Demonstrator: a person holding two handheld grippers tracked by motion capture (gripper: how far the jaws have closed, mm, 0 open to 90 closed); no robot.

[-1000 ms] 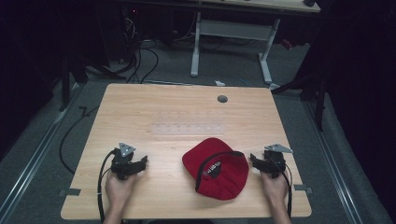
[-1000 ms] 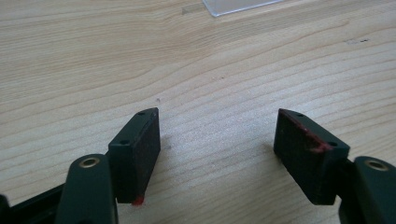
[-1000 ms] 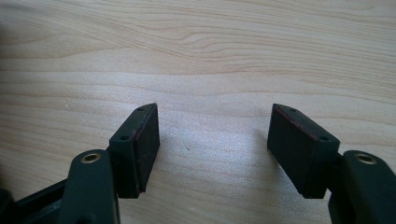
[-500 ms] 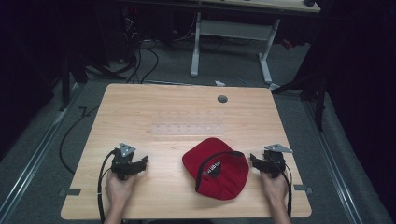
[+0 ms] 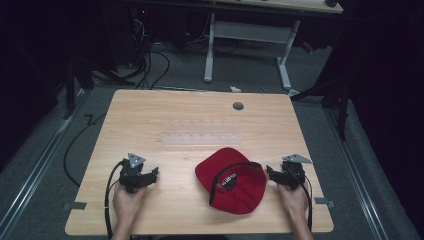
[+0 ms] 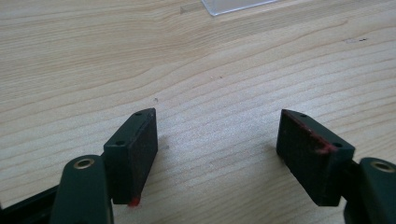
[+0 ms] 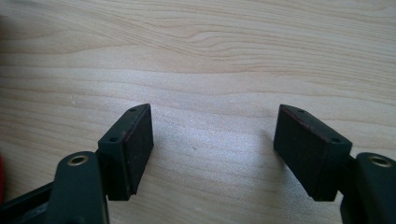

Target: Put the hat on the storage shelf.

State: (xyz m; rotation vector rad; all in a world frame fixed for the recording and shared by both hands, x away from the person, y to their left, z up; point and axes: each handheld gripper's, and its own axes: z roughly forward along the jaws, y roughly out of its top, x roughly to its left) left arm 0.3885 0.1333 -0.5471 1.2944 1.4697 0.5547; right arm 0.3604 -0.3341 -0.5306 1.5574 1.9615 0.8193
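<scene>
While the red cap lies crown-up on the near half of the wooden table, both hands rest at the near edge on either side of it. The left gripper sits well apart from the cap, jaws spread over bare wood, nothing between them. The right gripper sits just beside the cap's right edge; its jaws have just been opening and stand wide, with only wood grain between the pads. Whether its tip touches the fabric is hard to judge from above. A clear plastic sheet lies flat beyond the cap. Risk, as I judge it: soft fabric may fold or slide away if a single jaw pushes it sideways rather than pinching the brim, and a one-sided grip could drag the cap toward the table edge.
</scene>
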